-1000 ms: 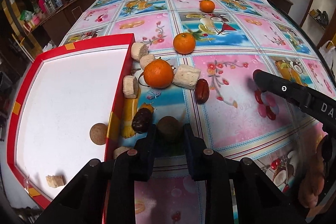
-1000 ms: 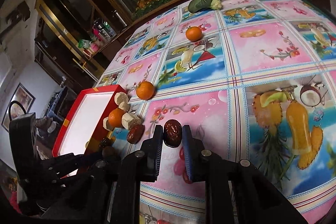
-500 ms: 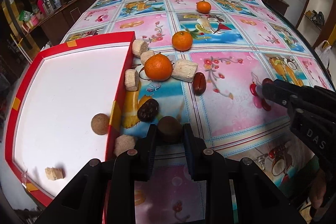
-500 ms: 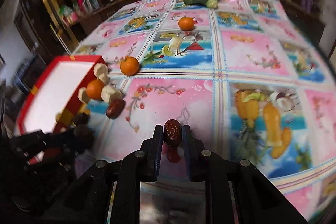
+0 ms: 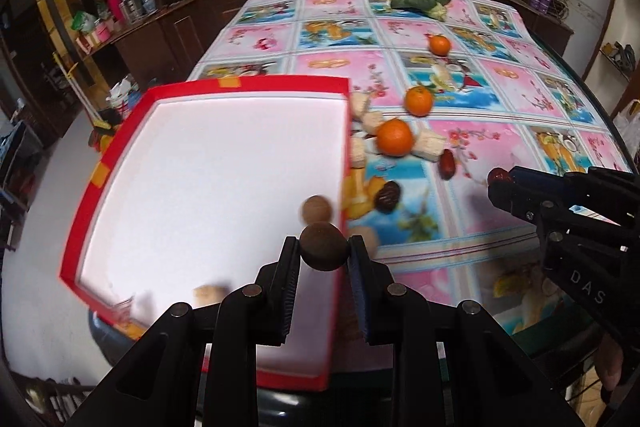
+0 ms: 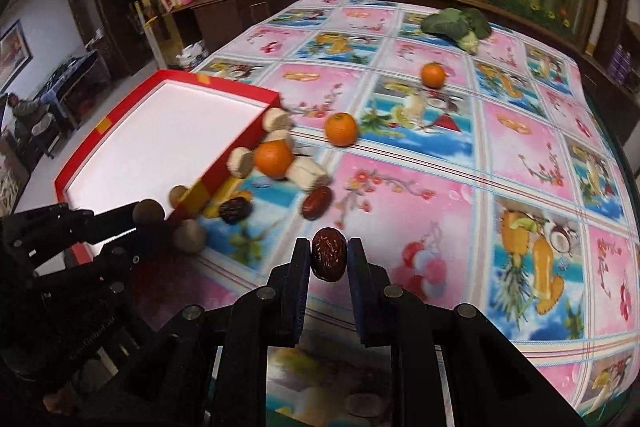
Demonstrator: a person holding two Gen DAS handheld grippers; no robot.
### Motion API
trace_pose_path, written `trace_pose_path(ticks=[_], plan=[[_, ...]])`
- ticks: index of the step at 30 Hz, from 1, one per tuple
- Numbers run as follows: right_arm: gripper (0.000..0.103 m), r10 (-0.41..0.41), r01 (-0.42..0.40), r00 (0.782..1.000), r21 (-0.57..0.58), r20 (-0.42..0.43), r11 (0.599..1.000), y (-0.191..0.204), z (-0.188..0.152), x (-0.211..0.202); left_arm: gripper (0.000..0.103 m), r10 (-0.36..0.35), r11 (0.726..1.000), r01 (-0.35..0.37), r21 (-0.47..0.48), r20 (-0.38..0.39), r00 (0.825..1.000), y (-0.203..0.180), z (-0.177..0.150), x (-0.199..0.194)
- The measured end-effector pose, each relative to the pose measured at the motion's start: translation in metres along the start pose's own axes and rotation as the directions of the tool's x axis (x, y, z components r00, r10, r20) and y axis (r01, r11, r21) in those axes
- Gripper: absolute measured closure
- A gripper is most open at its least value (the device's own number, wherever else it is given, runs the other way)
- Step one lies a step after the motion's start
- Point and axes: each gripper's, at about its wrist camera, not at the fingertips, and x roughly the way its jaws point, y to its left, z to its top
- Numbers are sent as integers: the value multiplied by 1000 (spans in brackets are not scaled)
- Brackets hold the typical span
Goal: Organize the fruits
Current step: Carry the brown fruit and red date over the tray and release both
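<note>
Gripping a brown ball [image 5: 323,246], left gripper [image 5: 324,255] nears red tray [image 5: 208,83]; right gripper [image 6: 329,259] pinches a date [image 6: 329,254].

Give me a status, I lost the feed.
Left gripper shut on round brown fruit, above red tray edge. Right gripper shut on red date, above table. Nothing blocking.

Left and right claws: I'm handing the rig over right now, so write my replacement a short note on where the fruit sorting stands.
Left claw: shut on a round brown fruit, above the near right edge of the red-rimmed white tray.
Right claw: shut on a wrinkled dark-red date, above the tablecloth.
Done: one round brown fruit and a pale chunk lie in the tray.
Left: both held fruits, three oranges, two dates and pale chunks beside the tray.
</note>
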Motion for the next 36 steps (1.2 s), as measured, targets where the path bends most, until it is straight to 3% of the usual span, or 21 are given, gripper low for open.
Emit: trace_pose_path(ticks=[5,16,27,36], plan=[[84,93,-95,995,-62,-26,994,32,16,3,79,24,997,-26,-67,-36,999,40,4,-7],[84,186,-195,980,-162,-70,967,98,55,19,79,101,983,-104,-151,-27,994,105,29,-14],[85,100,-139,980,-231,-172,963,131,80,76,79,81,995,-89,-54,-142,987,116,35,60],[83,59,-124,973,-285,-225,951,148,77,103,78,93,994,-101,-43,-154,984,118,38,62]])
